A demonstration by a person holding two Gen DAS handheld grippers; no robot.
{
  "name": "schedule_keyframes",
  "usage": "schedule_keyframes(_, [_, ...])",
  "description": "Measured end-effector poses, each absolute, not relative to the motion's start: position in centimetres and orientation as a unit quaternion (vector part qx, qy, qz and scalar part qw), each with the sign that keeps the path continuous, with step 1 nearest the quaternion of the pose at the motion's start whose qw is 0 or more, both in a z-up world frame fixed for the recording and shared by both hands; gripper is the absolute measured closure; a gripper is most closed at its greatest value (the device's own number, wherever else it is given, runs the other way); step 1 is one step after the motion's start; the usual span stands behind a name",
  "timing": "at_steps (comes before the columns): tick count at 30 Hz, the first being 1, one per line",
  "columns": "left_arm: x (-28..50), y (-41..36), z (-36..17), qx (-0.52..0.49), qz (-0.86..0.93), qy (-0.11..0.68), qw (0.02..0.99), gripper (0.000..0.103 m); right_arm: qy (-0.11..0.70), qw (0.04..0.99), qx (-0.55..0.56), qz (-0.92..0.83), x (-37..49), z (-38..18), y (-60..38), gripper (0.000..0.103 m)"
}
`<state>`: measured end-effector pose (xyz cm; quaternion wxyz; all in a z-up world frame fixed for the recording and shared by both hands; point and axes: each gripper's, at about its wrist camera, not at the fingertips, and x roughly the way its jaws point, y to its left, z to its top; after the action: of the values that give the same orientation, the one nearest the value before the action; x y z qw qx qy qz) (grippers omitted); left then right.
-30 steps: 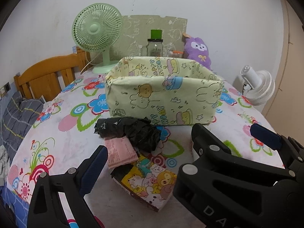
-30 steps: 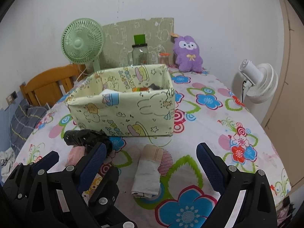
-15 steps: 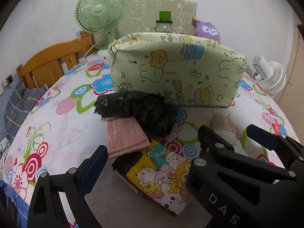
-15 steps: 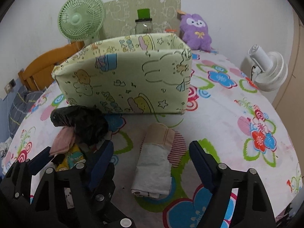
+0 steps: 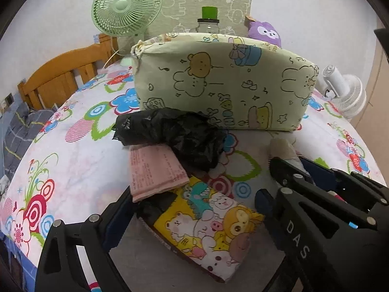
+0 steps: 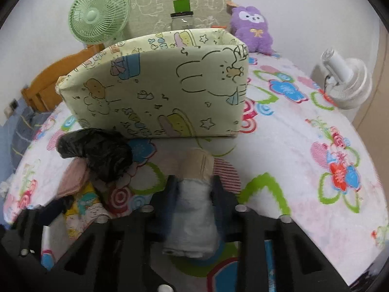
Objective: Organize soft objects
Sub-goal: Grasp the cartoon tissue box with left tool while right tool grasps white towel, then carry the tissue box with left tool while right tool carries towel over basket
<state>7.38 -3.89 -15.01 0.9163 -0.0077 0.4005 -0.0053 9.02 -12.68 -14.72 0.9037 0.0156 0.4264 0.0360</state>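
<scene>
A rolled white and beige cloth [image 6: 194, 214] lies on the flowered tablecloth in front of the yellow-green cartoon fabric box [image 6: 158, 92]. My right gripper [image 6: 194, 189] is closing and its pads press on both sides of the roll. In the left wrist view the same roll [image 5: 282, 148] pokes out beyond the right gripper [image 5: 299, 168]. My left gripper [image 5: 189, 211] stands open low over a yellow cartoon-print pouch [image 5: 206, 221], one finger on each side. A pink packet [image 5: 155, 170] and a crumpled black plastic bag [image 5: 175, 136] lie just beyond the pouch.
Behind the box stand a green fan [image 5: 126, 7], a glass jar with a green lid [image 5: 209, 22] and a purple plush [image 6: 250, 29]. A white fan [image 6: 345, 82] is off the table's right edge, a wooden chair back [image 5: 60, 77] at the left.
Both grippers have come down closer to the table. The right jaws have closed from wide open onto the rolled cloth. The left gripper now straddles the cartoon pouch.
</scene>
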Motion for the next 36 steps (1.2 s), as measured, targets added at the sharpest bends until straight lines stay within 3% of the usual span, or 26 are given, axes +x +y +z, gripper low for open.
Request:
schedule_keyframes(14, [6.7,-3.1,-14.7,-0.025,-0.022,0.399,0.916,0.019,0.427,0.902,0.039,0.053,8.2,-14.2,-12.6,0.076])
schedule_keyframes(36, [3.9,-4.2,-10.8,-0.025,-0.034,0.352,0.935,0.019,0.370,0.926,0.052,0.047,4.9,-9.9,-13.8,0.076])
